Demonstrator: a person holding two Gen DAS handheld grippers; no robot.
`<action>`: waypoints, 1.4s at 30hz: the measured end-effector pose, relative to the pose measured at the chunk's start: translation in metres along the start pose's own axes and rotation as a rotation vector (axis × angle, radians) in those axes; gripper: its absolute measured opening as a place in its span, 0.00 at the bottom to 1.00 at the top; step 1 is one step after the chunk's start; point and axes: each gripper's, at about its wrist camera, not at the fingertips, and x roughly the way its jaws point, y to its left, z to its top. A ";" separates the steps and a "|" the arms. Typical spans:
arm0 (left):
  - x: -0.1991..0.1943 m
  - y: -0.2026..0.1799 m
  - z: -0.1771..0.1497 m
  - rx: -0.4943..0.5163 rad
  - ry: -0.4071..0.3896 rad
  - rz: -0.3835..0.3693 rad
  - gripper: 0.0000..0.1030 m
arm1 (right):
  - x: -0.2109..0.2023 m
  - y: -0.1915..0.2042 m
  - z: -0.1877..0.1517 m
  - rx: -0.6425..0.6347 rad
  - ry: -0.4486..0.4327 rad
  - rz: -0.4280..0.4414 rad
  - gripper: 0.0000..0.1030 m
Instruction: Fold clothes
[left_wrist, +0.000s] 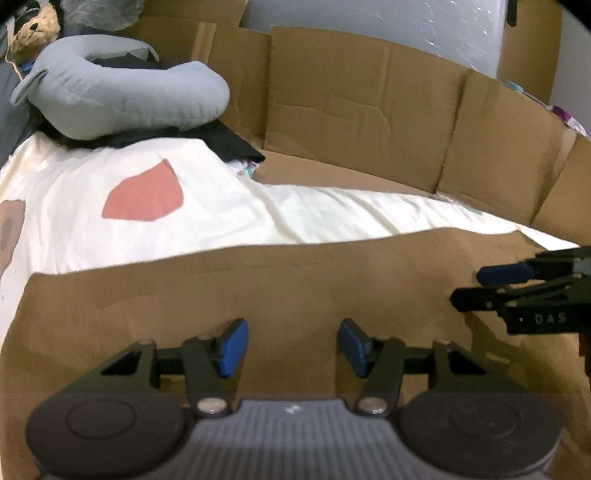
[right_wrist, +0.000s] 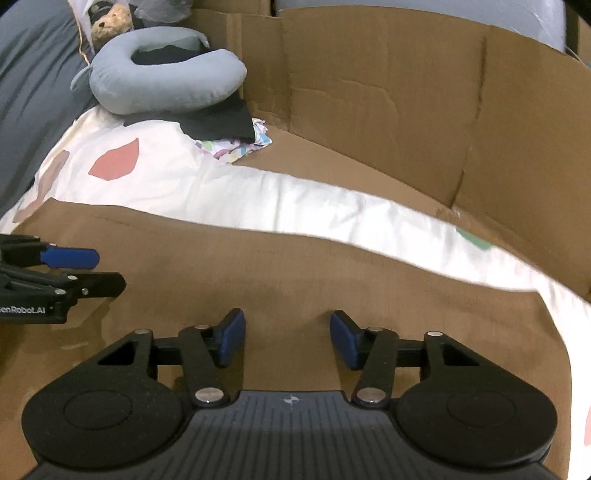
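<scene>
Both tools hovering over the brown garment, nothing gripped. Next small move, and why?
Probably lower both and pinch the brown garment. The left tool and right tool stand open side by side above it, nothing between their pads, and the garment lies flat, unfolded, on the white sheet.

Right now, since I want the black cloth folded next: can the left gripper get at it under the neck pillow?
Probably not cleanly. The left gripper is open over the cardboard sheet, with nothing between them, but the neck pillow lies on the black cloth, leaving only a corner free.
</scene>
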 end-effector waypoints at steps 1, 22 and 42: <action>0.002 0.001 0.001 -0.001 -0.002 0.000 0.57 | 0.003 0.000 0.002 -0.005 -0.001 -0.001 0.54; -0.025 -0.016 -0.011 -0.012 0.034 -0.063 0.64 | -0.026 0.013 -0.002 -0.015 0.070 0.106 0.61; -0.101 0.004 -0.086 0.069 0.163 0.070 0.69 | -0.115 -0.005 -0.102 -0.149 0.151 0.018 0.64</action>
